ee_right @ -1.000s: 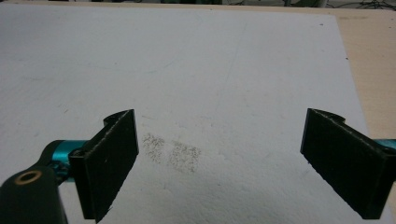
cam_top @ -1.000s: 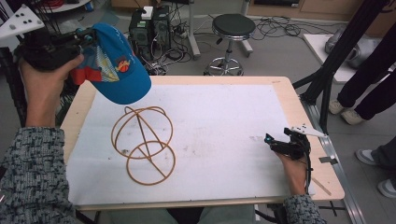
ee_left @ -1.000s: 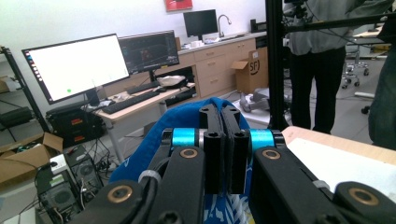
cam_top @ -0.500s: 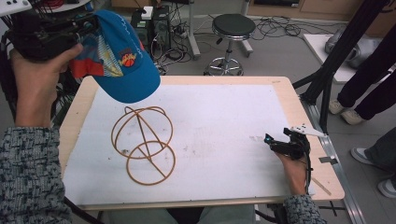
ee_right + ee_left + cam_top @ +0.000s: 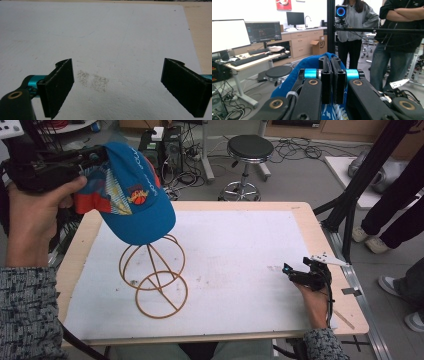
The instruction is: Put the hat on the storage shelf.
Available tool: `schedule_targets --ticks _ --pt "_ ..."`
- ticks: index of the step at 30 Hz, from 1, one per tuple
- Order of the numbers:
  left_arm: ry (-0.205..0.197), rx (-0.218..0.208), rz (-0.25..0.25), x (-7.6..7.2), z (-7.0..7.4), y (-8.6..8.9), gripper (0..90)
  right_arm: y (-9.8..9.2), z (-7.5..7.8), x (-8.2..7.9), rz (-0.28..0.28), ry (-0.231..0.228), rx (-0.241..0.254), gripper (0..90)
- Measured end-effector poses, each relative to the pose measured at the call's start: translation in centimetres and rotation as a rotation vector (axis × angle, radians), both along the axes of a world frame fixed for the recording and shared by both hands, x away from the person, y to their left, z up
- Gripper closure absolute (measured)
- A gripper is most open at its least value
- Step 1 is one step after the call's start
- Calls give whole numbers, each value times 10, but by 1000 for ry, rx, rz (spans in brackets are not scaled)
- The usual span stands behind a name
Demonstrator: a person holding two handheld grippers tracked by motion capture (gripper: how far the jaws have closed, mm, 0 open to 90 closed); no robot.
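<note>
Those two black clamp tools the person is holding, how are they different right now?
The left gripper is raised above the table's left edge, while the right gripper lies low on the white sheet. The left gripper's jaws are pressed shut on the blue cap, which hangs over the wire stand; the right gripper's jaws stand wide apart with nothing between them. Both are black, with turquoise parts, each held in one hand.

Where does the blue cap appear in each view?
High view: the blue cap is upper left, clamped in the left gripper above the wire stand.
Left gripper view: blue fabric, bottom centre, pinched between the shut jaws.
Right gripper view: not in it.
Shared landmark: black stool.
</note>
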State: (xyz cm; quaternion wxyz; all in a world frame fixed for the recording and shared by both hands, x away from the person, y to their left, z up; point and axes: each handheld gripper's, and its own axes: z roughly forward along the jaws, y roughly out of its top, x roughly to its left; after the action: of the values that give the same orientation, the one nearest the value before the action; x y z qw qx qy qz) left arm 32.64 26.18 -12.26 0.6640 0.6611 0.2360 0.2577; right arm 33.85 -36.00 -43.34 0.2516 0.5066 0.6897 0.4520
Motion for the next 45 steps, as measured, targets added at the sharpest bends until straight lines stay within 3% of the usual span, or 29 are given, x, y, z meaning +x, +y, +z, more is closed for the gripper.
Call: schedule_targets --ticks 12,17,22,31,45 --pt "85 90 -3 -6 -39 7 878 0 -1 1 -6 3 -2 103" --pt "103 95 -2 -6 -52 12 878 0 -1 1 -5 6 -1 104" --pt "149 91 -26 -7 -71 15 877 0 -1 1 -8 8 -1 105" --pt "184 102 -71 -13 -92 17 868 0 -1 1 -5 9 -2 106" --pt "220 76 -111 -20 -114 20 868 1 -1 1 -7 12 -7 106"
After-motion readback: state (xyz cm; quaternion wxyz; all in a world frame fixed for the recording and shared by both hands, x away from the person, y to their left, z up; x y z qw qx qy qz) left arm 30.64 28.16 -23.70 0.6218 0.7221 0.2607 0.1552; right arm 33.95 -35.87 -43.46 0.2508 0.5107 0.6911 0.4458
